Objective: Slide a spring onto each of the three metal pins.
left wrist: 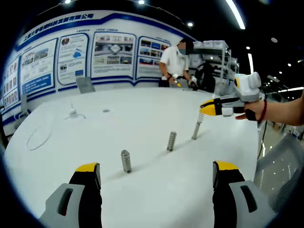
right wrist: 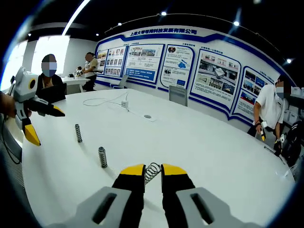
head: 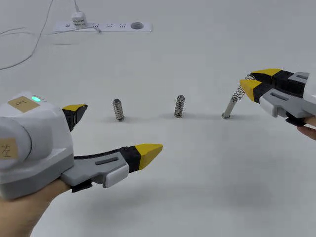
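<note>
**Two springs seated, the third in the jaws**

Head view first. The left gripper sits low at the left of the frame, jaws spread wide with nothing between them. At the right edge, the right gripper is clamped on the third spring. The spring's lower end meets the top of the leaning pin. Mid-frame on the white table, the left pin and the middle pin stand upright, each wearing a spring. A power strip lies at upper left.

Left gripper view now. Two yellow tips rise from the bottom, far apart. The pins run in a line from bottom centre towards the upper right, where the right gripper comes in.

Right gripper view. The yellow tips pinch the coil at bottom centre. The two sprung pins stand to the left, and the left gripper hangs open at the left edge.
</note>
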{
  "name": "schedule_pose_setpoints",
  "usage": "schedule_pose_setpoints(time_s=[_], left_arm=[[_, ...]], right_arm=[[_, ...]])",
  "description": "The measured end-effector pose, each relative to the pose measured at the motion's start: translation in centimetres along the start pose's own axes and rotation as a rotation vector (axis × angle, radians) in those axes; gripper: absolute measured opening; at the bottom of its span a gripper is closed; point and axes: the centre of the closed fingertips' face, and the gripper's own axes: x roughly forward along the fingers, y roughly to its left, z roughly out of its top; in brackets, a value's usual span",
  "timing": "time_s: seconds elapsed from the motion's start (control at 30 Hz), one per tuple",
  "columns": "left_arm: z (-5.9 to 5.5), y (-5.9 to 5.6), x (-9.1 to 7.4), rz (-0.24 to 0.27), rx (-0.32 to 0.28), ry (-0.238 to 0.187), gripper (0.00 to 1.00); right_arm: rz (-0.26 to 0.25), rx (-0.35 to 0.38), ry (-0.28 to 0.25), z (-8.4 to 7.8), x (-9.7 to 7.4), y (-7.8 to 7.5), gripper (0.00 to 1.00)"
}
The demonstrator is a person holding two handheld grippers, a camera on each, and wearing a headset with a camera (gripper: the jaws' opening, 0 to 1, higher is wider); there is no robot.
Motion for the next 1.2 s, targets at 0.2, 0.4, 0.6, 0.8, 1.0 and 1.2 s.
schedule_pose_setpoints(time_s=[0.2, 0.4, 0.6, 0.8, 1.0, 1.2], left_arm=[[-0.5, 0.3, 0.0, 0.019, 0.011, 0.019, 1.00], [-0.8, 0.4, 0.1, 0.019, 0.021, 0.033, 0.98], [-1.0, 0.4, 0.1, 0.018, 0.019, 0.037, 0.97], [-1.1, 0.3, 0.1, 0.016, 0.018, 0.040, 0.96], [-0.9, 0.3, 0.1, 0.017, 0.020, 0.035, 0.96], [-1.0, 0.4, 0.1, 0.019, 0.025, 0.036, 0.95]], right_arm=[[0.002, -0.046, 0.009, -0.2, 0.3, 0.4, 0.14], [0.006, -0.084, 0.027, -0.8, 0.6, 0.8, 0.14], [0.002, -0.104, 0.024, -1.0, 0.8, 1.0, 0.14], [0.002, -0.186, 0.031, -0.9, 0.9, 1.4, 0.14], [-0.003, -0.225, 0.057, -2.0, 1.2, 1.8, 0.14], [0.002, -0.218, 0.075, -3.0, 1.6, 2.2, 0.12]])
